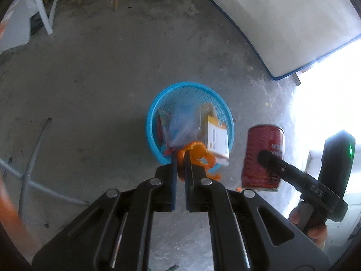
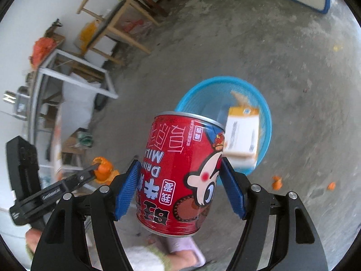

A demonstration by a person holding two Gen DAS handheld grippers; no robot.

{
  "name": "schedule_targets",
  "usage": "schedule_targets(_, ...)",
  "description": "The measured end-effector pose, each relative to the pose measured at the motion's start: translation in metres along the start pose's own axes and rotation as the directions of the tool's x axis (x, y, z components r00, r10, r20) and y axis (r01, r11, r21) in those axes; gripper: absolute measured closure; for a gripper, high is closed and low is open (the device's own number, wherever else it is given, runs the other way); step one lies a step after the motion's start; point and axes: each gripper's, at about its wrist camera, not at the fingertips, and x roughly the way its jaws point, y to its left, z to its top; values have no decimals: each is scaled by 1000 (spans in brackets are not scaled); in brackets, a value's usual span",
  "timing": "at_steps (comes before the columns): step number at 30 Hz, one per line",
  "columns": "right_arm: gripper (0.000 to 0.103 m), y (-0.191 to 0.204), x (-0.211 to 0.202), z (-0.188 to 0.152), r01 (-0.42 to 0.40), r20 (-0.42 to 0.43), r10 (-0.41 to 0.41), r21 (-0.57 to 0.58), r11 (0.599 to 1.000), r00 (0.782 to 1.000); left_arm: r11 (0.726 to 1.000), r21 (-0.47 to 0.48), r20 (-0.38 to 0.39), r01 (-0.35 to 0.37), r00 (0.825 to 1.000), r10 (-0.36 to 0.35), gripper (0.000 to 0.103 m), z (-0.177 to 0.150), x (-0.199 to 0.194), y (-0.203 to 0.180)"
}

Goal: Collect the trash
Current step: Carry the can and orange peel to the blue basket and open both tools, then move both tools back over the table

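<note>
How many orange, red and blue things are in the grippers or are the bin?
Orange: 1, the peel in the left gripper
Red: 1, the can in the right gripper
Blue: 1, the basket
Total: 3

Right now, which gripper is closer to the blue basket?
Left. The left gripper, pinching orange peel, hangs at the blue basket rim; the right gripper, holding the red can, is off beside it.

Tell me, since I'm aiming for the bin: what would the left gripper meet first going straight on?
Probably the blue basket. The left gripper, shut on orange peel, points at its near rim and the trash inside; nothing else shows in that line, though depth is unclear.
</note>
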Motion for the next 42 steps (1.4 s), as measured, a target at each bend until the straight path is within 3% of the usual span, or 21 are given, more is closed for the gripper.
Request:
schedule_targets(2, 33, -1, 14, 15, 44, 5, -44, -12, 999, 999, 1000, 15, -4, -27, 1000, 27, 76, 11, 14, -5)
schedule_targets(3, 32, -3, 26, 25, 77, 11, -77, -31, 997, 997, 999, 14, 3, -37, 999, 37, 57, 13, 17, -4)
schedule_targets(4, 30, -7, 33, 30, 92, 12, -92, -41, 995, 996, 999, 7, 14, -49, 999, 49, 54, 14, 18, -2)
schedule_targets(6, 27, -18, 49, 37, 132, 5, -132, -22, 991, 991, 999, -9, 35, -42, 999, 42, 53, 12, 12, 2)
schedule_targets(13, 27, -37, 52, 27, 133, 32, -133, 18, 991, 991, 999, 25, 104, 25, 994, -28, 53, -4, -32, 4)
schedule_targets(20, 27, -44, 19, -1, 104, 69, -104, -2, 995, 992, 996, 83, 194, 43, 979, -59, 53, -38, -94, 3)
schedule_targets(23, 27, -42, -4, -22, 67, 83, -66, -6, 998, 994, 995, 93, 242, 41, 968, -63, 46, -59, -121, 6)
schedule_targets(29, 18, -20, -48, -82, -35, 93, 39, -42, 998, 995, 996, 87, 359, 35, 931, -65, 33, -115, -173, 28)
schedule_targets(34, 16, 10, -68, -125, -103, 65, 110, -109, 989, 992, 998, 67, 444, -13, 896, -18, 25, -164, -208, 53)
schedule_targets(42, 16, 104, -90, -147, -173, 19, 186, -287, 942, 982, 992, -31, 583, -118, 805, 114, 20, -251, -263, 109)
